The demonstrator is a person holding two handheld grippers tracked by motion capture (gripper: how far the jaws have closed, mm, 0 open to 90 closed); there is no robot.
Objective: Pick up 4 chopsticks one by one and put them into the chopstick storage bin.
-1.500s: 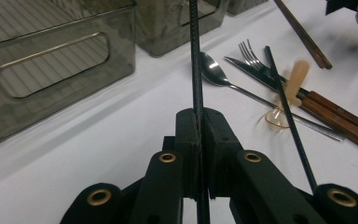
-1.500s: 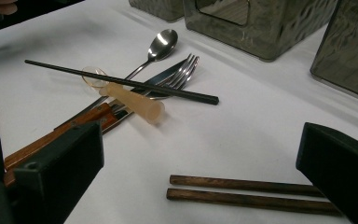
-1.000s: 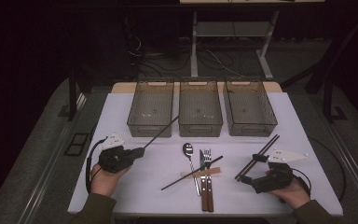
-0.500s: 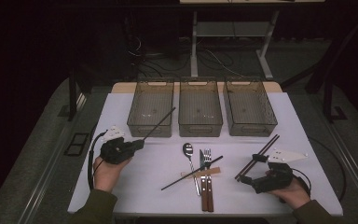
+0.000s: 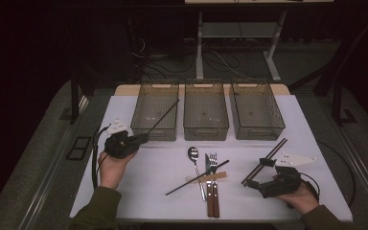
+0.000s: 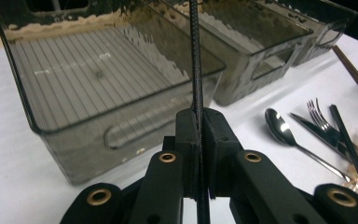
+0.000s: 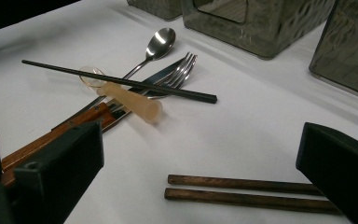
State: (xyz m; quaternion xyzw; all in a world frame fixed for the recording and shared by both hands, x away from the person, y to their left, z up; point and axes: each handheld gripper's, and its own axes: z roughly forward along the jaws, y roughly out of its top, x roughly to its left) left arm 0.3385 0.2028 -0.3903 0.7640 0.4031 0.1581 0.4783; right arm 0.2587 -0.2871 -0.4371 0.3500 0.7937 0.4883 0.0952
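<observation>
Left bin (image 5: 154, 112) stands just ahead; bare table (image 5: 139, 177) lies beside the cutlery (image 5: 210, 177).

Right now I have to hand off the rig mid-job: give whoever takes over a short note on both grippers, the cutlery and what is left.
Left gripper: shut on a black chopstick, held over the left bin.
Right gripper: open, jaws either side of the brown chopstick pair on the table, not gripping.
Second black chopstick lies across the spoon, fork and knife in the middle.
Done: nothing visible in the three bins.
Left: drop the black chopstick, then sort the rest.

brown chopsticks (image 7: 242, 191), spoon (image 7: 161, 41), fork (image 7: 182, 70), black chopstick (image 7: 121, 81)
</observation>
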